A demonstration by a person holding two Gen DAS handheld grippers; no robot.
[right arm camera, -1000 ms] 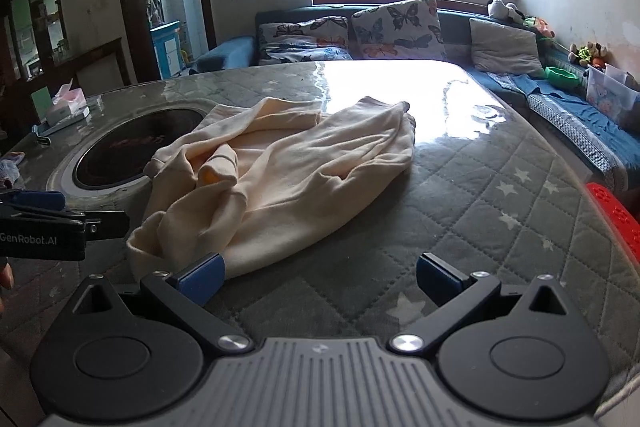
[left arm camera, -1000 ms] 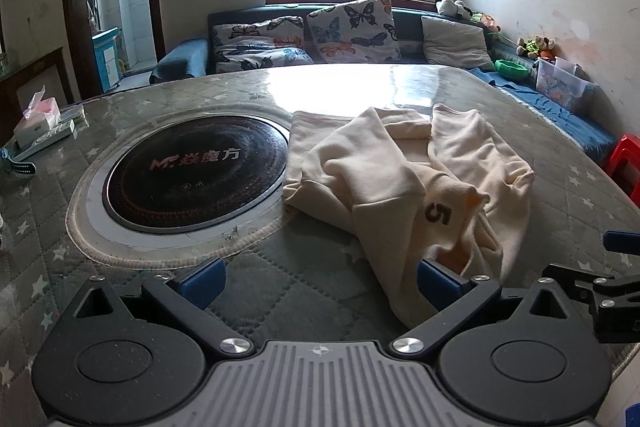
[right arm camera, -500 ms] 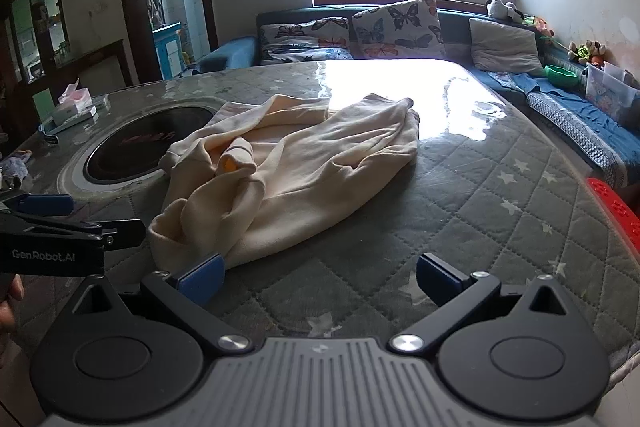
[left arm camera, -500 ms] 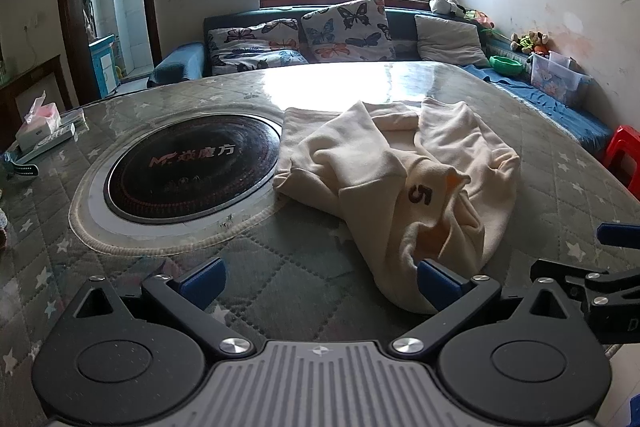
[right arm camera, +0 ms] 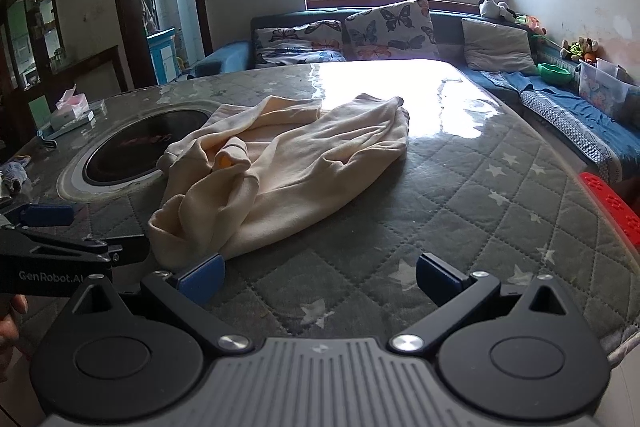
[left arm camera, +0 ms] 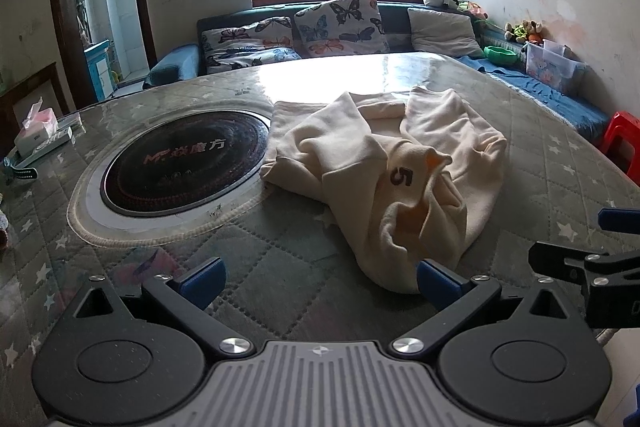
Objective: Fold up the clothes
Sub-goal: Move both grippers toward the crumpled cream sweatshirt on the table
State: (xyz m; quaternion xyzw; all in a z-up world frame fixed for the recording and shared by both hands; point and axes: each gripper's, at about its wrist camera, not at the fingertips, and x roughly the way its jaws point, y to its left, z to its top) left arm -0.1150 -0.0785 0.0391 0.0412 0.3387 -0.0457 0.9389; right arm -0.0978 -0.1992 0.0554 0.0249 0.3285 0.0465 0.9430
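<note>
A cream sweatshirt (left arm camera: 384, 163) with a black "5" lies crumpled on the quilted table; it also shows in the right wrist view (right arm camera: 288, 167). My left gripper (left arm camera: 318, 277) is open and empty just in front of the garment's near edge, its right finger beside the cloth. My right gripper (right arm camera: 318, 273) is open and empty, its left finger next to the garment's near corner. Each gripper shows at the edge of the other's view.
A round black cooktop (left arm camera: 180, 163) is set into the table (left arm camera: 240, 267) left of the garment. A tissue box (left arm camera: 36, 131) stands at the far left. A sofa with butterfly cushions (left arm camera: 336, 27) stands behind, and a red stool (left arm camera: 620, 143) at the right.
Both grippers have drawn back a little from the sweatshirt, so it looks farther and lower in both views. The garment has not moved. Both stay open.
</note>
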